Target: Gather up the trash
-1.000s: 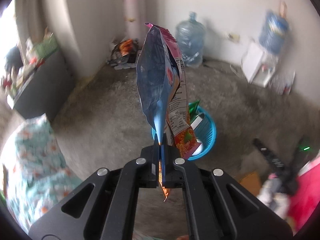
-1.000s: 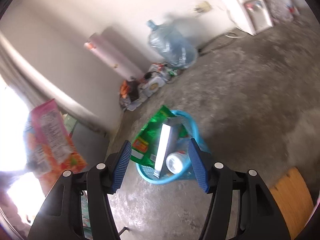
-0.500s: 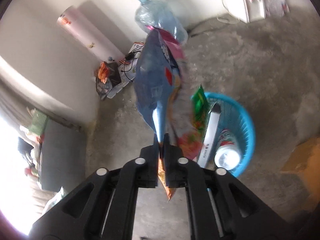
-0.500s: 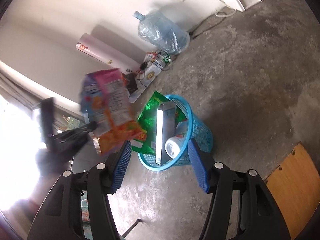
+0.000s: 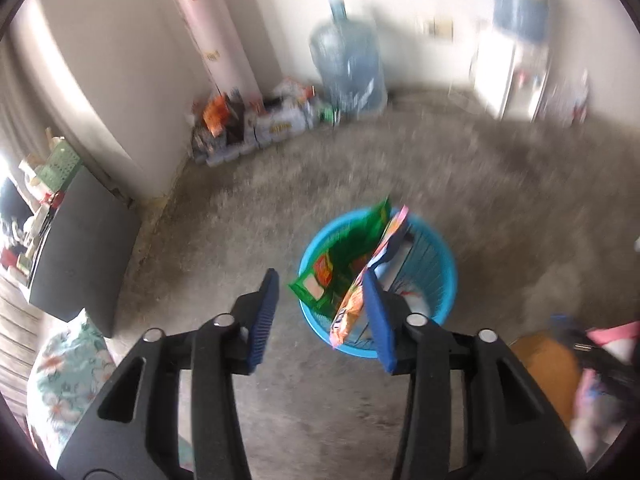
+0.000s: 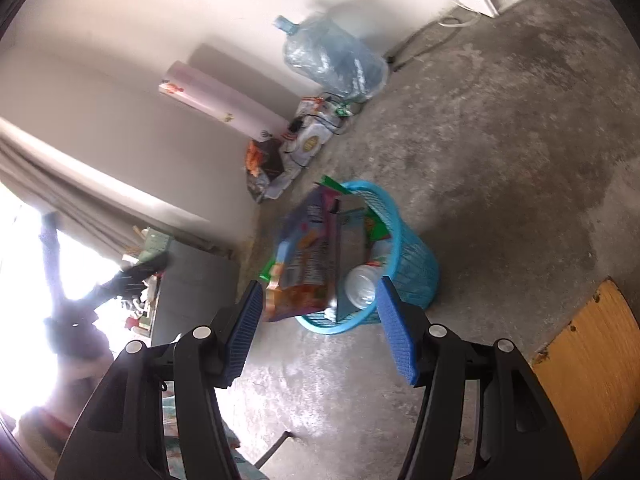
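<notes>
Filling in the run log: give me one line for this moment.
left tongs: opening, nothing between | snack bag: at basket rim | right tongs: open, empty

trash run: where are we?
Done: green wrapper, white bottle and flat box sit in the blue basket. In hand: left gripper is opening, the orange snack bag dropping at the rim. Right gripper is empty. Left: wall litter.

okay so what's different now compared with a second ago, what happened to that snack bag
The left gripper let go of the snack bag: its jaws, clamped on the bag a second ago, are opening with nothing between them, and the bag now sits against the blue basket's rim, among the trash. The right gripper stayed open and empty; the basket has not moved.
</notes>
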The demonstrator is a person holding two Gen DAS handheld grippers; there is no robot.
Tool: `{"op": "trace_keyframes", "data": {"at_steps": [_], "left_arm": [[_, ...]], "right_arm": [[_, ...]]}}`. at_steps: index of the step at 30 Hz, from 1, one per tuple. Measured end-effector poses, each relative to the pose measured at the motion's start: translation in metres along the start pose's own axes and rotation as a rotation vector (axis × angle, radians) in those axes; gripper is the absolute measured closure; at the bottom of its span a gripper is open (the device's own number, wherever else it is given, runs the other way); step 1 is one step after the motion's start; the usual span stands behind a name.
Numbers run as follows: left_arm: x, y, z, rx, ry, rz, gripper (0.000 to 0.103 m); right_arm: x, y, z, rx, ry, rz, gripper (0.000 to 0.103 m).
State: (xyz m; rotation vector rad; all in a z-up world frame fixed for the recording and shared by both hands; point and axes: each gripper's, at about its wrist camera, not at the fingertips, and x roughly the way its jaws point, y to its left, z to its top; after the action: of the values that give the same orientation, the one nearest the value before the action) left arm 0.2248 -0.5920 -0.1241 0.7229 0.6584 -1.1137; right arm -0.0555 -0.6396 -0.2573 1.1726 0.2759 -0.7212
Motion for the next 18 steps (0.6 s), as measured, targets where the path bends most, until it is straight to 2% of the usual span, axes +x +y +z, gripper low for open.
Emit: {"op": "trace_keyframes", "data": {"at_steps": [5,7,10,12,13,16,18], "left_arm": [[-0.135,0.027,-0.026,-0.100,-0.169,-0.036,0.037],[-0.182,0.037,-0.042,-0.160,-0.204,-0.053,0.027],[-0.246,0.053,-0.085,-0.272,-0.252,-0.052,0.020],[-0.277,0.059,-0.112,-0.337,-0.259,-0.027,0.019],[-0.294,0.063,-0.130,-0.393,-0.262,-0.008,0.018],[-0.334,0.069,-0.177,-0.551,-0.260,0.058,0.016],[-0.355,0.070,-0.212,-0.671,-0.261,0.111,0.013]], "right_arm": [[-0.027,0.062,0.001,-0.140,-0.043,0.050,0.046],[-0.043,0.093,-0.003,-0.213,-0.058,0.074,0.045],[-0.075,0.144,-0.017,-0.359,-0.101,0.112,0.037],[-0.099,0.178,-0.032,-0.453,-0.130,0.146,0.031],[-0.110,0.192,-0.039,-0.490,-0.143,0.161,0.024],[-0.143,0.234,-0.065,-0.601,-0.168,0.220,0.012],[-0.164,0.259,-0.085,-0.678,-0.176,0.240,0.007]]}}
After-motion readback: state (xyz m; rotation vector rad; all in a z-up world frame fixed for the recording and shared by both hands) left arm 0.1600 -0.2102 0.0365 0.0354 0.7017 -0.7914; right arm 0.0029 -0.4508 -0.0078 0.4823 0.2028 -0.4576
